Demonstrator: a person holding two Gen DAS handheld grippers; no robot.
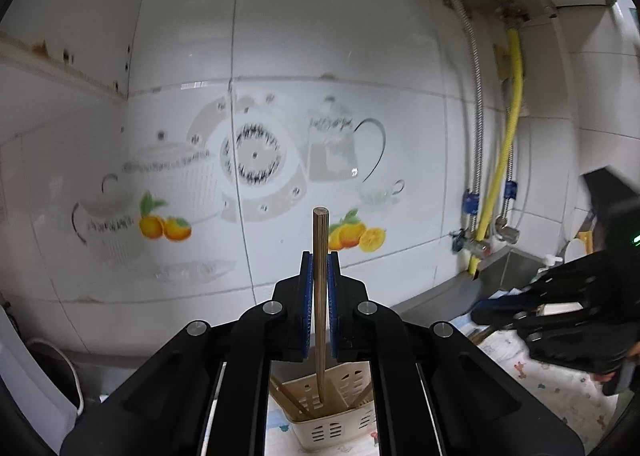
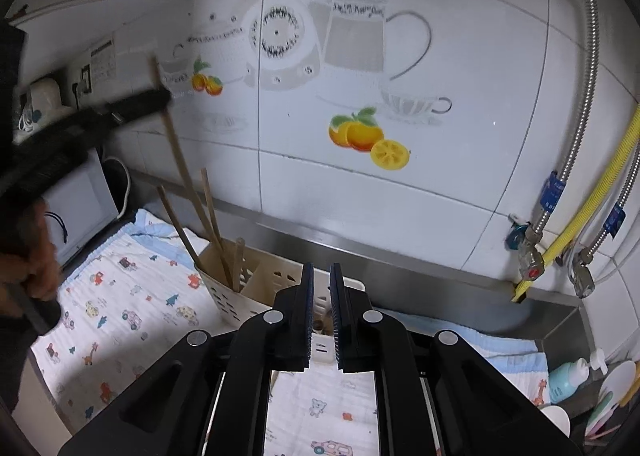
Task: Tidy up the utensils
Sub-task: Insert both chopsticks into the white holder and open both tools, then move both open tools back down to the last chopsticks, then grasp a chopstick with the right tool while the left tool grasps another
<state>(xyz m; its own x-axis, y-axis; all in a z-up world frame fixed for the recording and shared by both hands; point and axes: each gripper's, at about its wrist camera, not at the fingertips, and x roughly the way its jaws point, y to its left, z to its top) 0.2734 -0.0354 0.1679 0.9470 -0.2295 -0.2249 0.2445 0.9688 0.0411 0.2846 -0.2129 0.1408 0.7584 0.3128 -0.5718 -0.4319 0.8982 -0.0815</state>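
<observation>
Left tongs: pinching one wooden chopstick upright, its lower tip inside the cream utensil caddy at 6 o'clock below me. Right tongs: pressed nearly together with a slim gap, nothing between the pads, hovering over the caddy's near rim. Caddy: slotted plastic, standing on the printed cloth over the worktop; more chopsticks lean in its compartment at 10 o'clock. Tiled wall at 12 o'clock behind.
</observation>
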